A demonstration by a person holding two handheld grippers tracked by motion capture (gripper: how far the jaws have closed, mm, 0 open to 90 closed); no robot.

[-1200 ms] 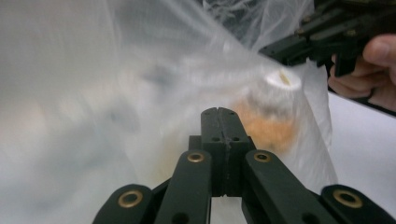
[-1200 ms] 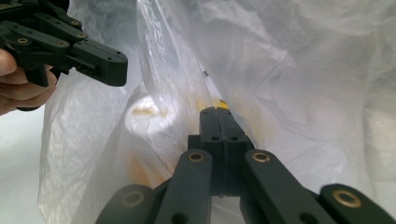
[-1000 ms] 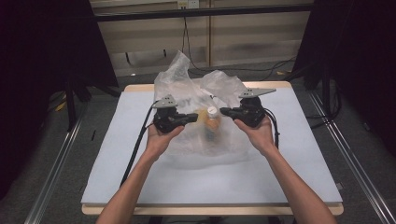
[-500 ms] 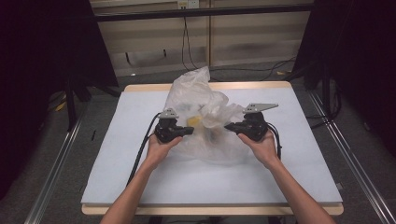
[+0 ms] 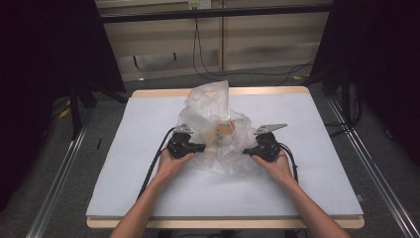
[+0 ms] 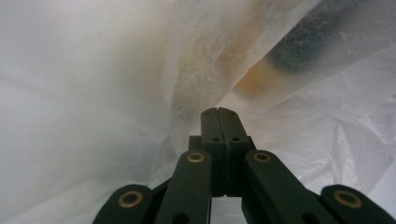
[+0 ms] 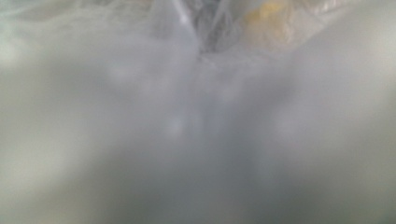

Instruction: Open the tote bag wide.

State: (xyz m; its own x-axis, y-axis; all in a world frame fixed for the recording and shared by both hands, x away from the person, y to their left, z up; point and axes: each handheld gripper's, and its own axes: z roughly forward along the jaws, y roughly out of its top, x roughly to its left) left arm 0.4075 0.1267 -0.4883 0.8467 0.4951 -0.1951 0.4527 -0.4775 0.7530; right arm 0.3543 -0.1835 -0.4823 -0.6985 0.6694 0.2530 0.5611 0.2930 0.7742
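Crumpled clear plastic bag (image 5: 218, 129) heaped mid-table between both grippers, blocking the middle, bare white table (image 5: 148, 124) open left, right, behind and in front of the bag

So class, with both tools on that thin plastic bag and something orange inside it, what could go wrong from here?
1. The left tool is shut with thin film of the plastic bag bunched at its tip; a hard pull might tear it.
2. The orange item sits loose inside; it could roll or spill out.
3. The right tool has film pressed over its camera, so its grip cannot be checked and might slip.
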